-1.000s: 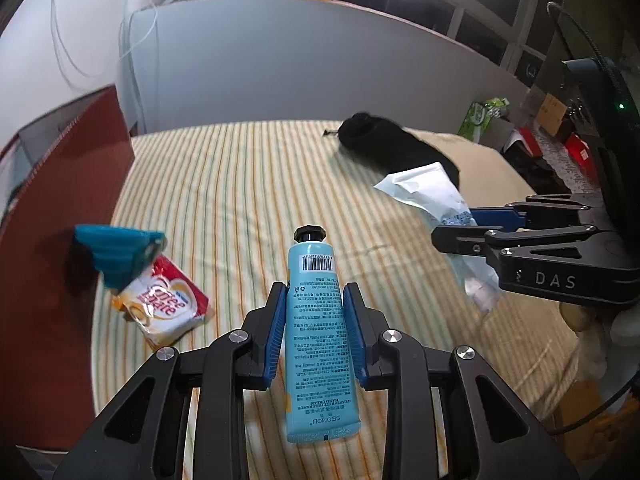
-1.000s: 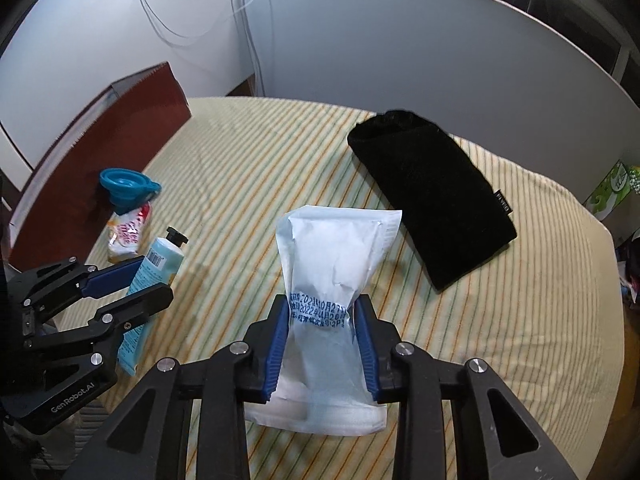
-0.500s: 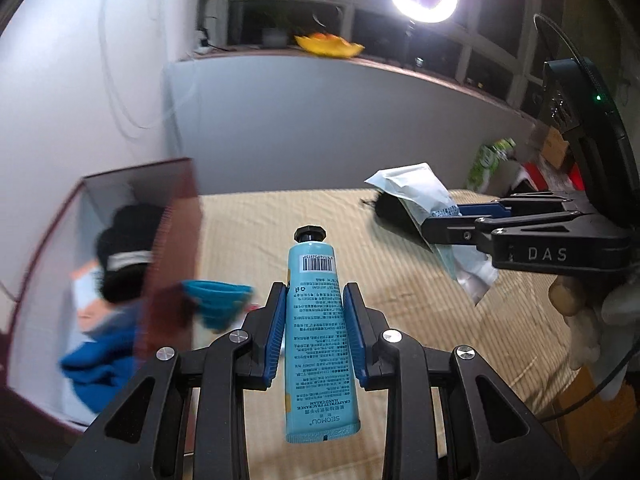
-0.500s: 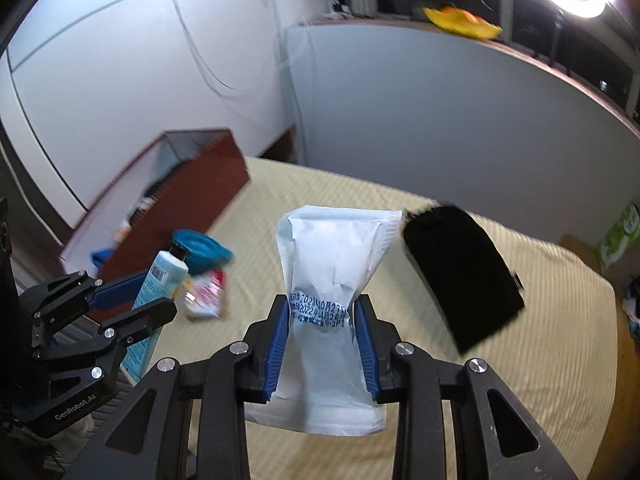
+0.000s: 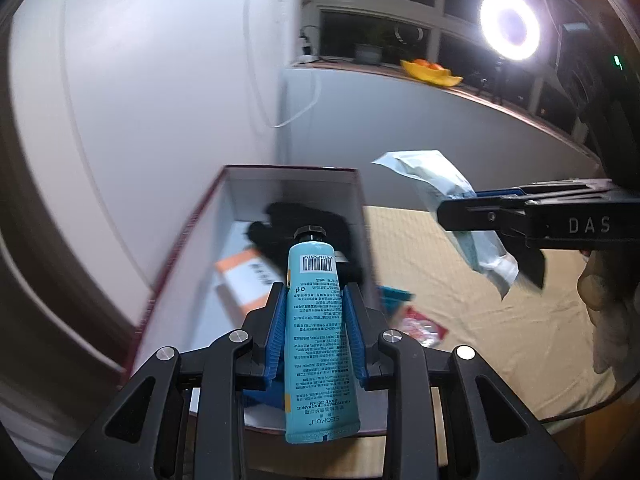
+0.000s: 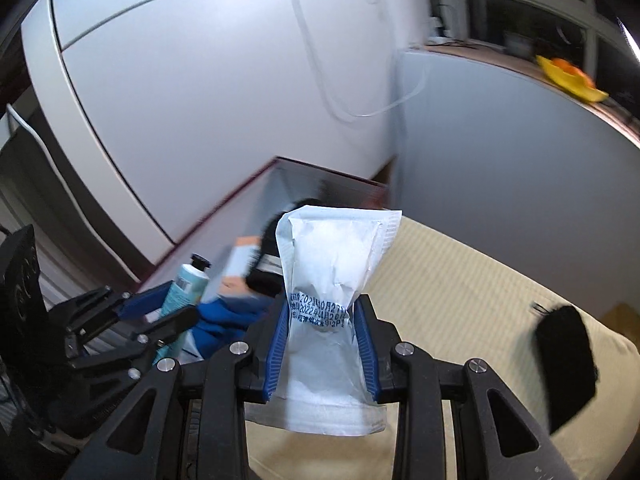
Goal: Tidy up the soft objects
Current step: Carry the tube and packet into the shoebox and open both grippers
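Left gripper (image 5: pixel 315 322): clamped on light-blue plastic hand-cream tube (image 5: pixel 319 332), held above open dark-red cardboard box (image 5: pixel 256 192).
Right gripper (image 6: pixel 323 334): clamped on white crinkled paper packet (image 6: pixel 334 280), just right of the box.

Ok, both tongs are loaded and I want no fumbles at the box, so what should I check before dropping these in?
1. Left tongs shut on the hand cream tube: ok.
2. Right tongs shut on the white sachet: ok.
3. Tube over the open box: ok, its cap overlaps the interior.
4. Sachet over the box: cannot tell; it appears nearer the striped cloth.
5. Free room inside, beside the black item and orange-white packet: cannot tell, blurred.
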Demonstrator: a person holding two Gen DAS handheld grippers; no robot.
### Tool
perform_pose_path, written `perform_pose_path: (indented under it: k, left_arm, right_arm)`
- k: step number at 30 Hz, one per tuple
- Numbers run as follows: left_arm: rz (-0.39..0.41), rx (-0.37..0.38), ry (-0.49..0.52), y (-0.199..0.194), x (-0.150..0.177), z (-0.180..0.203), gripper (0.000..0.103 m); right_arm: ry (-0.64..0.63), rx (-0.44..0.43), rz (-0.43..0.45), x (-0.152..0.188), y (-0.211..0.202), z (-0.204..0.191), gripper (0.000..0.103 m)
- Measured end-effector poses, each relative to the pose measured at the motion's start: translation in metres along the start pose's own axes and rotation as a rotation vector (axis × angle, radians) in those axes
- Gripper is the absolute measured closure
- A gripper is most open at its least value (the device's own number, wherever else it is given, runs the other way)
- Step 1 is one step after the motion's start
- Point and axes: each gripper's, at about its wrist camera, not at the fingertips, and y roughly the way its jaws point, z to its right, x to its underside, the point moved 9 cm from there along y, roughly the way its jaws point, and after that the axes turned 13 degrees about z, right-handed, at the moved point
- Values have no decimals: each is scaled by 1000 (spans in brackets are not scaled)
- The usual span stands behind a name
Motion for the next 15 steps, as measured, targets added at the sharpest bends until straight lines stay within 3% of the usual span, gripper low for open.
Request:
perform_pose_path:
  k: [7, 15]
  left_arm:
    - [-10, -45, -33, 11, 4, -25, 76]
    - [-17, -62, -49, 22, 7, -37, 76]
  right_arm:
    - [-7, -47, -44, -9, 47, -40, 73]
    - [20, -57, -84, -7, 80, -45, 72]
